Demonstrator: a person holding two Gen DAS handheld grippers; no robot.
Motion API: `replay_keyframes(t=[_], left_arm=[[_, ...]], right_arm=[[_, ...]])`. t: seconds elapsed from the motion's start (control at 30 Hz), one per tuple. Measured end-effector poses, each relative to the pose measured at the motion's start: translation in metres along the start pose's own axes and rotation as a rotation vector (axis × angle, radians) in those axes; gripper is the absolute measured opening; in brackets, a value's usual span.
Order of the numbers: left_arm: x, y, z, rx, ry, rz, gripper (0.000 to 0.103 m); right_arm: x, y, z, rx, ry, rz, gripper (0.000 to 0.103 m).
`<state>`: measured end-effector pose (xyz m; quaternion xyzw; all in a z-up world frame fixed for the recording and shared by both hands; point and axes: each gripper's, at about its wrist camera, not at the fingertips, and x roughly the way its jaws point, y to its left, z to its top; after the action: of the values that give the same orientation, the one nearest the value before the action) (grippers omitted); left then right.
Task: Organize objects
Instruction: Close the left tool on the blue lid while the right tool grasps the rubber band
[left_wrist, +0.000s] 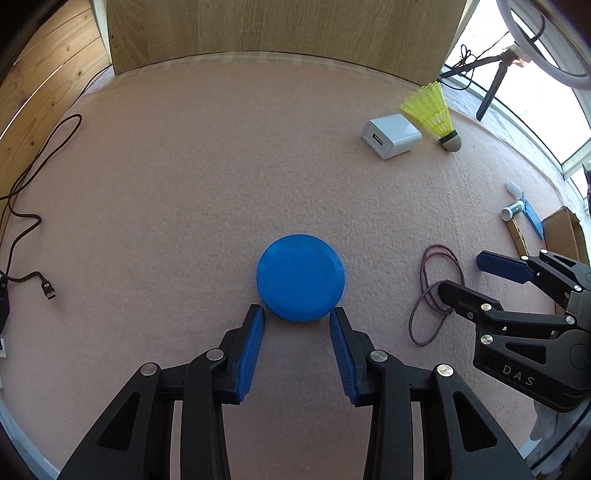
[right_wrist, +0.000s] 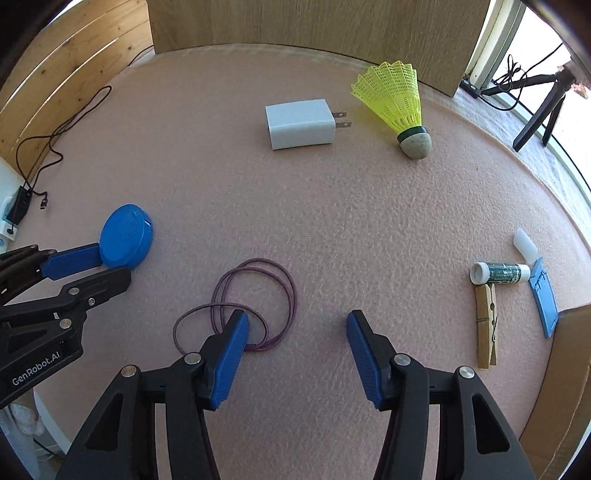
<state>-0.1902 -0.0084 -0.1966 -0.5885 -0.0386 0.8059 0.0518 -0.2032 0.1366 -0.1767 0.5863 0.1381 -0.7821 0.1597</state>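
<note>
Blue-padded left gripper (left_wrist: 297, 314) stands parted at the near edge of the blue round lid (left_wrist: 301, 277), holding nothing. Only the right wrist view shows the right gripper (right_wrist: 297, 321), open, one finger over the purple elastic loop (right_wrist: 255, 302), and the charger's (right_wrist: 299, 122) prongs.

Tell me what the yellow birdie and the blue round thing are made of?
Shuttlecock: the yellow skirt looks like thin plastic, since it is a see-through mesh; its rounded tip looks like speckled cork or foam, I can't tell which. Blue disc: probably hard plastic, smooth and one solid colour with a moulded rim.
</note>
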Motion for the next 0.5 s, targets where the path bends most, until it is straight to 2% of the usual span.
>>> replay_keyframes(t=[0.13,0.23,0.3,0.4,0.5], left_arm=[[-0.001,-0.001,-0.001,-0.002,-0.002,-0.003,0.034],[0.0,0.003,0.0,-0.004,-0.003,-0.009,0.03],[-0.001,0.007,0.0,-0.006,-0.003,-0.011,0.027],[0.0,0.01,-0.001,-0.01,-0.005,-0.014,0.022],[0.0,0.01,-0.001,-0.017,-0.006,-0.02,0.018]], right_arm=[[0.001,0.002,0.007,-0.019,-0.01,0.002,0.042],[0.0,0.002,0.011,-0.02,-0.01,0.019,0.025],[0.0,0.004,0.01,-0.028,-0.008,0.029,0.009],[-0.001,0.007,0.008,-0.038,-0.011,0.032,0.004],[-0.003,0.003,0.003,-0.023,-0.014,0.048,0.003]])
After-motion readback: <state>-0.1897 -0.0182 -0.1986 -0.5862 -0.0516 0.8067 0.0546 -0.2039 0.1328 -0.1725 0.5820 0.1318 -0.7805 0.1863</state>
